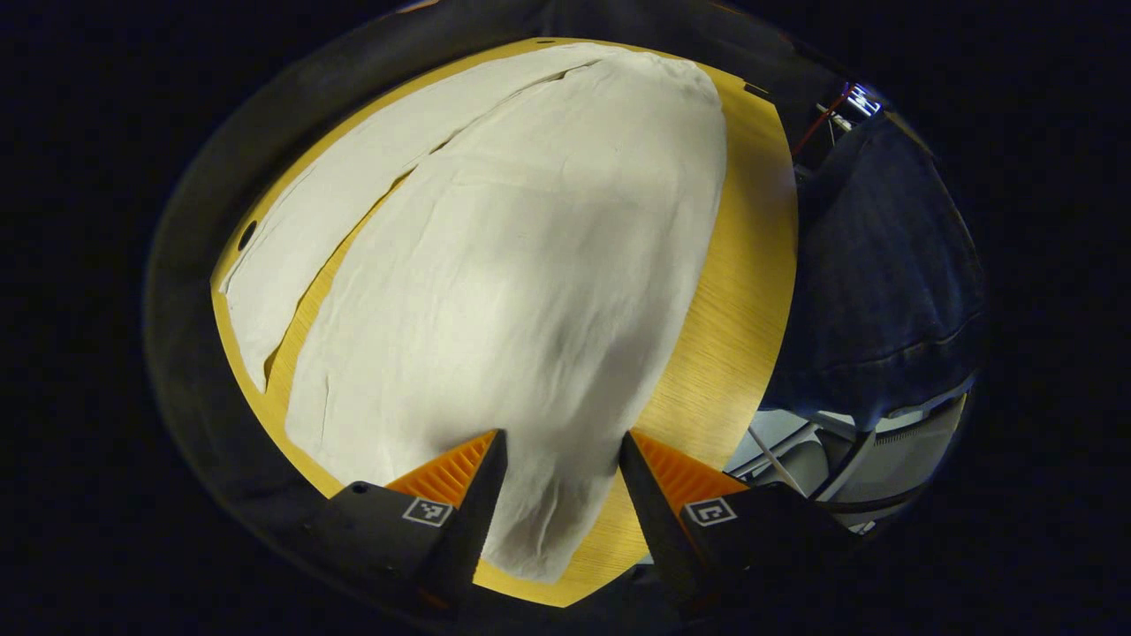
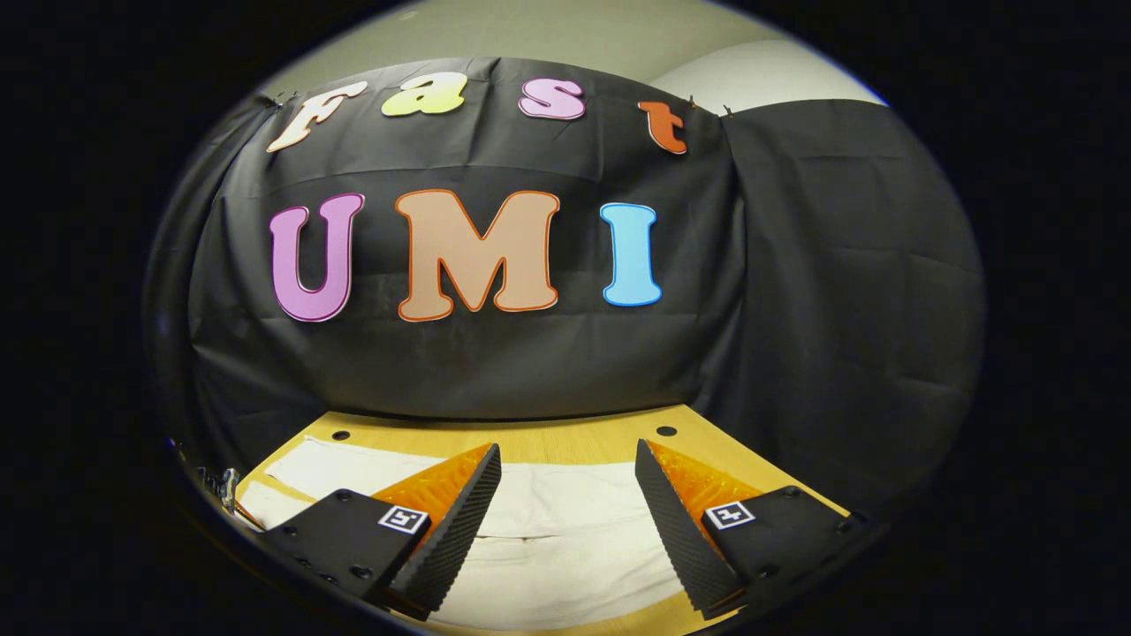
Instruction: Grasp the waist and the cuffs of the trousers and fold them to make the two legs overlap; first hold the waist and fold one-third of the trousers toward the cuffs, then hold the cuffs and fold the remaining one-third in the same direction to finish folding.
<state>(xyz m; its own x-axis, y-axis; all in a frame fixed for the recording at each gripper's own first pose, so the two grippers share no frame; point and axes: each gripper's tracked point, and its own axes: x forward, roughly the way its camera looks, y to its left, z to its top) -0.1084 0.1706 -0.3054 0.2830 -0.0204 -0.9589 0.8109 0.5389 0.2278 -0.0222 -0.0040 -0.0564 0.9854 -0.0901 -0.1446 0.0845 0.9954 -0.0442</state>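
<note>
White trousers (image 1: 504, 291) lie spread flat on a yellow wooden table (image 1: 742, 291), their two legs side by side with a narrow gap of table showing between them. In the left gripper view my left gripper (image 1: 563, 442) hovers open above one end of the nearer leg, with nothing between its fingers. The right gripper view looks across the table toward the booth's wall; a band of the trousers (image 2: 565, 521) lies below. My right gripper (image 2: 568, 455) is open over that cloth and holds nothing.
A person in dark trousers (image 1: 884, 265) stands at the table's right side in the left gripper view, with a pale chair base (image 1: 839, 459) below. Small round holes (image 2: 666, 431) mark the tabletop near the wall. The table's far edge (image 2: 495, 420) meets the black cloth.
</note>
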